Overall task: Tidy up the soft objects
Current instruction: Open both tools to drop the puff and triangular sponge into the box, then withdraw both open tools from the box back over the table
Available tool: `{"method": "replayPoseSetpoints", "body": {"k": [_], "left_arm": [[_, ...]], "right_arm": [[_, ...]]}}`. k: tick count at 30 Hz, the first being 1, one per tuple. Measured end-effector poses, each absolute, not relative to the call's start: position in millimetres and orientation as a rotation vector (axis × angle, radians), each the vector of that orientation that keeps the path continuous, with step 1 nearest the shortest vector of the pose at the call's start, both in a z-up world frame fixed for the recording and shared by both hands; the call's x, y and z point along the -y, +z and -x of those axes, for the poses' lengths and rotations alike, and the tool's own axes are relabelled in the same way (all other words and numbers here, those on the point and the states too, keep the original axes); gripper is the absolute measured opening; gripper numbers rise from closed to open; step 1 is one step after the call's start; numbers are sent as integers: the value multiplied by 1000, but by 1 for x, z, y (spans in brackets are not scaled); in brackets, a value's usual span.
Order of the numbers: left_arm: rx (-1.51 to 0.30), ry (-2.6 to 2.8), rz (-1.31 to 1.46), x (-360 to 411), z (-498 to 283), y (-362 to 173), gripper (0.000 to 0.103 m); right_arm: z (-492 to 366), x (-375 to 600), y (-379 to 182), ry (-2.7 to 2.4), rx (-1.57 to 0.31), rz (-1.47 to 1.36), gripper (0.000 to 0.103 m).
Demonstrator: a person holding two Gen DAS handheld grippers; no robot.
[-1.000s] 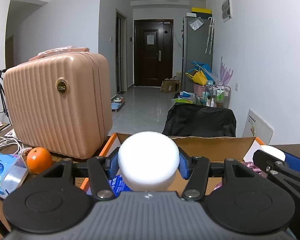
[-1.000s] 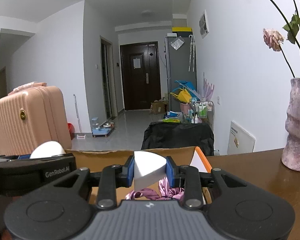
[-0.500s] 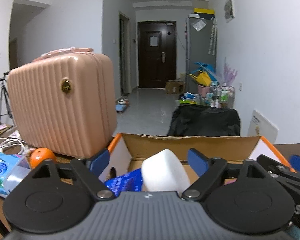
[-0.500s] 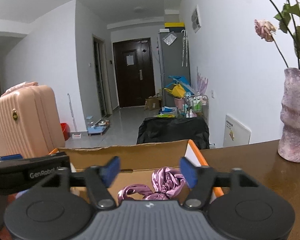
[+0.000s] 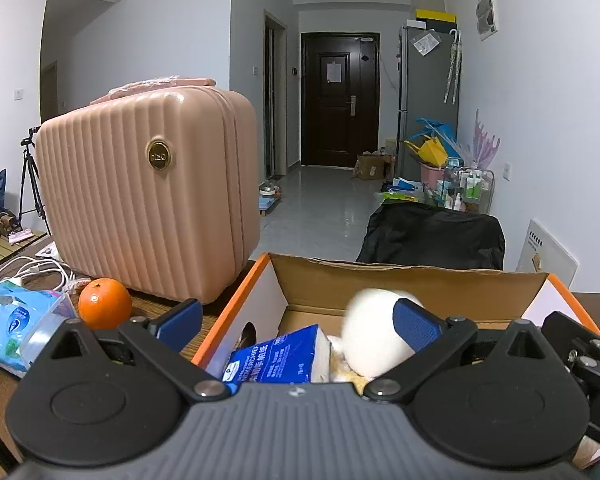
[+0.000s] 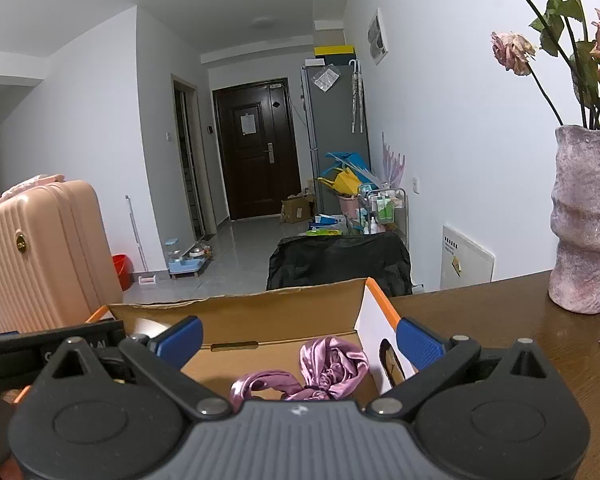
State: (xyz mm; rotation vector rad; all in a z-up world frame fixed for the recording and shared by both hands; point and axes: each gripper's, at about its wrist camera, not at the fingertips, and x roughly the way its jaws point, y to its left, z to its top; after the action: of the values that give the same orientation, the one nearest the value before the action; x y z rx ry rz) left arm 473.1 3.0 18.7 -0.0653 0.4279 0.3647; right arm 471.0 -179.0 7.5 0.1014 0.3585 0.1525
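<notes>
White sponge (image 5: 374, 330) — blurred, orientation unclear — inside box (image 5: 400, 280).

White foam ball (image 5: 374, 332) motion-blurred, partly behind blue pad, vase flowers (image 6: 556, 36) cut by frame edge

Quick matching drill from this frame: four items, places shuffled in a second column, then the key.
Things:
1. white foam ball
2. orange
3. purple satin cloth
4. vase

Places:
A. on the table, right of the cardboard box
B. on the box floor, near its right wall
C. on the table, in front of the pink suitcase
D. inside the box, beside the blue tissue pack

Pairs: 1-D, 2-C, 3-B, 4-A
</notes>
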Motion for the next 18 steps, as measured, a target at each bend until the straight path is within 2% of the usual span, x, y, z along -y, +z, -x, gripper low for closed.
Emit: {"method": "replayPoseSetpoints", "body": {"k": [18], "left_arm": [[-421, 359, 71, -1, -464, 21, 103]], "right_arm": [[-461, 179, 10, 155, -348, -99, 103]]}}
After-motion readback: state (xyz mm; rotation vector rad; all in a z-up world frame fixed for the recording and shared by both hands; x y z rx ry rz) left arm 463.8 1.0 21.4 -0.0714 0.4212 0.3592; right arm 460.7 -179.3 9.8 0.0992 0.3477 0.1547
